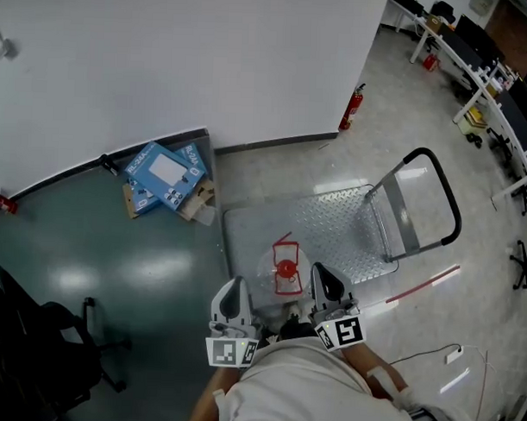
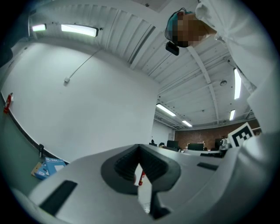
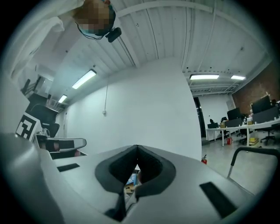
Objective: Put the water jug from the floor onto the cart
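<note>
Water jug [image 1: 284, 271], clear with a red cap and a red handle, stands on the cart [image 1: 345, 218], at the near edge of its ribbed metal deck, seen from almost straight above. The cart's black loop handle [image 1: 448, 196] rises at the deck's far right end. The left tool [image 1: 235, 292] hangs just to the left of the jug and the right tool [image 1: 323, 276] just to its right, both close in front of the person's pale-clothed body; whether either one touches the jug cannot be made out from above. Each tool's own view looks out level across the room, and in each the two jaws meet tip to tip with nothing between them. In the left gripper view only a sliver of floor and a red fire extinguisher [image 2: 141, 176] show through the notch below the tips. Against the white wall lie blue cardboard boxes [image 1: 165, 176]. A black office chair [image 1: 43, 344] stands on the dark green floor [image 1: 115, 261] at lower left, and desks [image 1: 492, 79] line the far right.
</note>
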The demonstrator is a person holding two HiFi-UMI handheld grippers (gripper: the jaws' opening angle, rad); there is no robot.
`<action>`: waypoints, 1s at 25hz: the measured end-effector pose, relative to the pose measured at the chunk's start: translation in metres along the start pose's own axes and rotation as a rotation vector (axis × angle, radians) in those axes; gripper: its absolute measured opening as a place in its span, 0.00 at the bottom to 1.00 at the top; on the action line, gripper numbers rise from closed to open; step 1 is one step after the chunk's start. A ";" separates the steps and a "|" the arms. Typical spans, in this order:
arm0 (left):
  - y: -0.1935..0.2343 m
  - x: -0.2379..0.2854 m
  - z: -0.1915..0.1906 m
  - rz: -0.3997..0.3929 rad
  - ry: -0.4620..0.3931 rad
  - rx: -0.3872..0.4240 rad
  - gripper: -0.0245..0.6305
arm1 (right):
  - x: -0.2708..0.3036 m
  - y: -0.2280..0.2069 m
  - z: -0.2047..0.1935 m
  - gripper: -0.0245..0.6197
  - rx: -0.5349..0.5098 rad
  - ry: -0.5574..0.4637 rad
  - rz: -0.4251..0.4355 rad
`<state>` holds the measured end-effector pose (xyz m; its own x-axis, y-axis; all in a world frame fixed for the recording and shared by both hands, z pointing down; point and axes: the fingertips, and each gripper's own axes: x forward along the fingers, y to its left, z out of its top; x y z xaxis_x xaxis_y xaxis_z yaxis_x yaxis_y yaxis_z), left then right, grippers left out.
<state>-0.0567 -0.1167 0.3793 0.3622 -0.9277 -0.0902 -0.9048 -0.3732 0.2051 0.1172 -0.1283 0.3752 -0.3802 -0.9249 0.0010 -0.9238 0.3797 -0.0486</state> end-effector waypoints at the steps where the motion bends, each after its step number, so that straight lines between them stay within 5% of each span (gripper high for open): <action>1: -0.002 0.000 0.001 -0.005 -0.002 0.002 0.04 | -0.001 0.000 -0.001 0.06 -0.004 0.002 0.002; 25: -0.007 0.002 0.002 0.000 -0.009 0.011 0.04 | -0.004 -0.003 -0.002 0.06 -0.009 0.014 0.036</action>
<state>-0.0502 -0.1159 0.3755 0.3601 -0.9276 -0.0991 -0.9072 -0.3730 0.1946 0.1211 -0.1257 0.3769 -0.4141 -0.9101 0.0135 -0.9097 0.4134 -0.0398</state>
